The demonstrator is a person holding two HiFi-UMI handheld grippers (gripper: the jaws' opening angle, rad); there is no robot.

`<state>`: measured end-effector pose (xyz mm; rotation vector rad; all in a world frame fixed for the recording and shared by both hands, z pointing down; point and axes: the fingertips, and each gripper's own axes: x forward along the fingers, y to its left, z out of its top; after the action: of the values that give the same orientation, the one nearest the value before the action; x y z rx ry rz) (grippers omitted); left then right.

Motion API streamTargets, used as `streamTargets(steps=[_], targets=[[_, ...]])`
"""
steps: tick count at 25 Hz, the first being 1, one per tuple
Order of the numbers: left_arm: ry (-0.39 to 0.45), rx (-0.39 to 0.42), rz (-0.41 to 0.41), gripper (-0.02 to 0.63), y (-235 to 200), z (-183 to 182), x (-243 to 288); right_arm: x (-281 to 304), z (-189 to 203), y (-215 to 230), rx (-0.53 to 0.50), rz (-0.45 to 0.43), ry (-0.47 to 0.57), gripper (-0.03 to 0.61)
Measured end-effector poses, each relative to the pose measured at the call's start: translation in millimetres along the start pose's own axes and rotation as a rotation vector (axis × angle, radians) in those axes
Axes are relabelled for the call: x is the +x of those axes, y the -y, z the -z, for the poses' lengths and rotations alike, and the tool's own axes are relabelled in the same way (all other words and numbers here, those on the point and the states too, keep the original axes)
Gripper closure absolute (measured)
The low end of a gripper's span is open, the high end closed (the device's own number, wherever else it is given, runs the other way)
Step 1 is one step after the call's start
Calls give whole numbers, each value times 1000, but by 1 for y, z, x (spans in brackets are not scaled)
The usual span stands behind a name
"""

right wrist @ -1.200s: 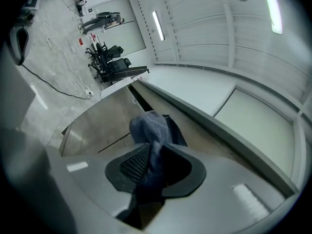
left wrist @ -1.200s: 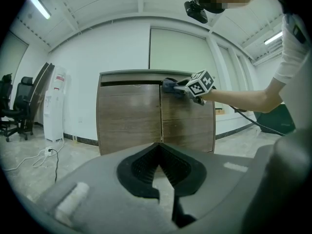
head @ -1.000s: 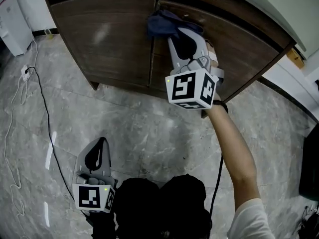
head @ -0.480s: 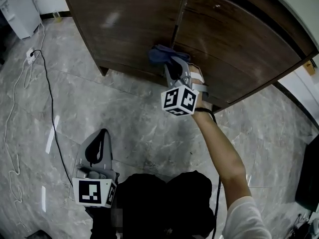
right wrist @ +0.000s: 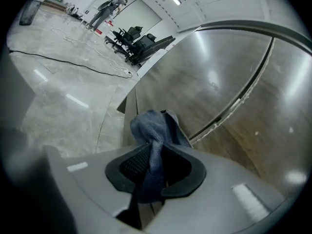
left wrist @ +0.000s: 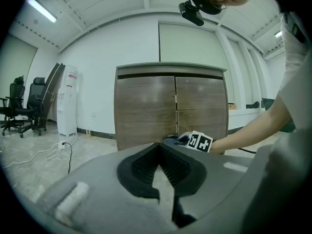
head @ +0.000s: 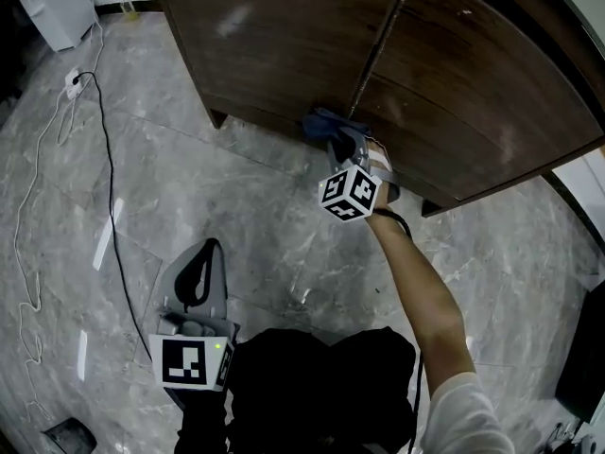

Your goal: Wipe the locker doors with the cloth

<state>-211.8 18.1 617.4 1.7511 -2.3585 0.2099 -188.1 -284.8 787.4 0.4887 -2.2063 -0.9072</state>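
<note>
Right gripper (head: 334,141) clamped on blue cloth (head: 326,121), wad poking out past jaw tips. Cloth pressed to bottom edge of doors (head: 284,45), far side, right at centre seam. Left gripper (head: 210,251) near, low over floor (head: 284,225), jaws together, nothing between. Cable (head: 112,197) trails at left.

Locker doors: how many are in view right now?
2. In the head view, the left door and the right door meet at a centre seam. The cloth, held by the right gripper, sits at the seam's bottom end. The locker's sides are out of view.
</note>
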Motion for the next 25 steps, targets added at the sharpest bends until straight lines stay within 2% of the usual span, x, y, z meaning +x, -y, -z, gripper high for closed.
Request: streamTargets(steps=[6, 12, 21, 25], targets=[[-12, -3, -26, 612, -11, 3, -6, 9, -9, -2, 59, -51, -20, 499], [10, -18, -25, 612, -12, -3, -11, -9, -60, 45, 75, -3, 41, 500], [26, -25, 0, 611, -8, -9, -9, -64, -152, 150, 39, 162, 182, 499], [42, -12, 5, 612, -9, -18, -10, -97, -193, 207, -9, 271, 230, 506]])
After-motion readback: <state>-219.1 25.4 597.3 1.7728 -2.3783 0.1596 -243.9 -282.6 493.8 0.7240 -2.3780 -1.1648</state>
